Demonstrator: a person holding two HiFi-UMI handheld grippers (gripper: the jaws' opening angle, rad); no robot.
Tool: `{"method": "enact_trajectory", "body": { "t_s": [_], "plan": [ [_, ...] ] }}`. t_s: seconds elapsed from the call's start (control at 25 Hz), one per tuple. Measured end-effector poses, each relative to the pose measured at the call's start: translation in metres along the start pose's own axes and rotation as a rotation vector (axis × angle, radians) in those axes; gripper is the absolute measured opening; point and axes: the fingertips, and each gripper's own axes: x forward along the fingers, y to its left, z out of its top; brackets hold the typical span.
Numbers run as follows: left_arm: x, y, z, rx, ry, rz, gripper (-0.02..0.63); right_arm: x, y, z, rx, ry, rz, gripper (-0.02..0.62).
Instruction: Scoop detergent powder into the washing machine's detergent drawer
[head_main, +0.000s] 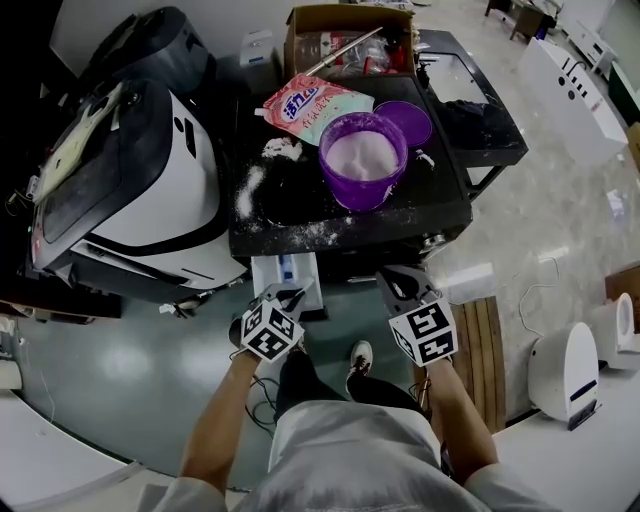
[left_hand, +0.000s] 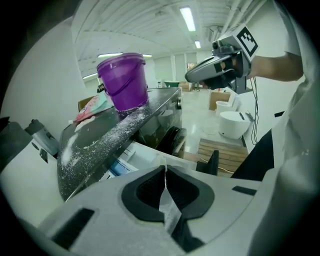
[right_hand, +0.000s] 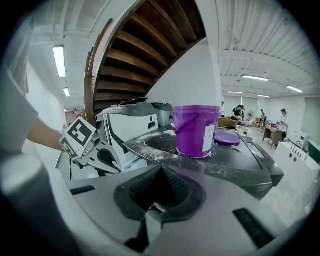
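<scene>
Both pairs of jaws were pressed together, empty. The left gripper (head_main: 288, 300) hung just short of the pulled-out detergent drawer (head_main: 284, 270), with the right gripper (head_main: 402, 285) off to its right. Beyond both, on the washing machine's powder-strewn black top (head_main: 300, 215), stood the purple bucket (head_main: 362, 160) of powder. Its lid (head_main: 405, 120) and a detergent bag (head_main: 312, 105) lay farther back.

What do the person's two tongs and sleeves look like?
The left tongs and right tongs are grey-white shells with black pads, each carrying a cube of black-and-white square markers. Thin dark cables hang by the wrists. The shirt is pale and short-sleeved.
</scene>
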Motion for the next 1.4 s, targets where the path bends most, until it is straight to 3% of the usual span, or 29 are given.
{"method": "enact_trajectory", "body": {
  "t_s": [0.76, 1.04, 1.28, 1.4],
  "plan": [
    [-0.001, 0.004, 0.004, 0.214, 0.055, 0.098, 0.015, -0.007, -0.004, -0.006, 0.000, -0.016, -0.010, -0.002],
    [0.002, 0.004, 0.005, 0.364, 0.077, 0.144, 0.015, -0.008, -0.004, -0.009, -0.010, -0.011, -0.013, -0.002],
    [0.002, 0.009, 0.006, 0.434, 0.088, 0.177, 0.015, -0.011, -0.005, -0.014, -0.004, -0.005, -0.018, -0.002],
    [0.002, 0.009, 0.007, 0.547, 0.116, 0.204, 0.015, -0.012, -0.006, -0.016, -0.001, 0.001, -0.020, -0.002]
  ]
}}
